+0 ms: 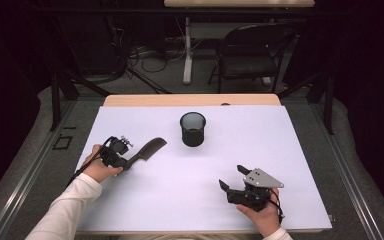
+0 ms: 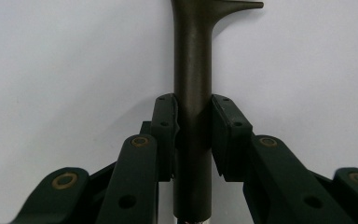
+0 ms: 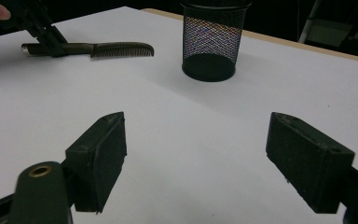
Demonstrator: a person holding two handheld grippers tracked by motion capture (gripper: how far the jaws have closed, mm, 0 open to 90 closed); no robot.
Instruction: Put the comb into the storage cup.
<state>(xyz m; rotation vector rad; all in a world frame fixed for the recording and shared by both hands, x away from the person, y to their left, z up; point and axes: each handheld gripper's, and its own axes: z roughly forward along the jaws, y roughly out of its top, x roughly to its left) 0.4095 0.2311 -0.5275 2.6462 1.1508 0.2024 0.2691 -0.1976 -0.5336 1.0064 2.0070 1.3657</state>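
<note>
High view: comb [image 1: 149, 149] low over counter [image 1: 145, 195], handle clamped in left gripper [image 1: 121, 161] jaws, long axis aimed toward mesh cup [image 1: 193, 129] just ahead. Right gripper [image 1: 233, 180] farther off, jaws spread wide, holding nothing.

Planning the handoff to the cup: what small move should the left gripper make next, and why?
Probably lift and carry the comb toward the mesh cup: the left gripper is clamped on its handle, the cup stands open and upright, and the right gripper is open, holding nothing.
</note>
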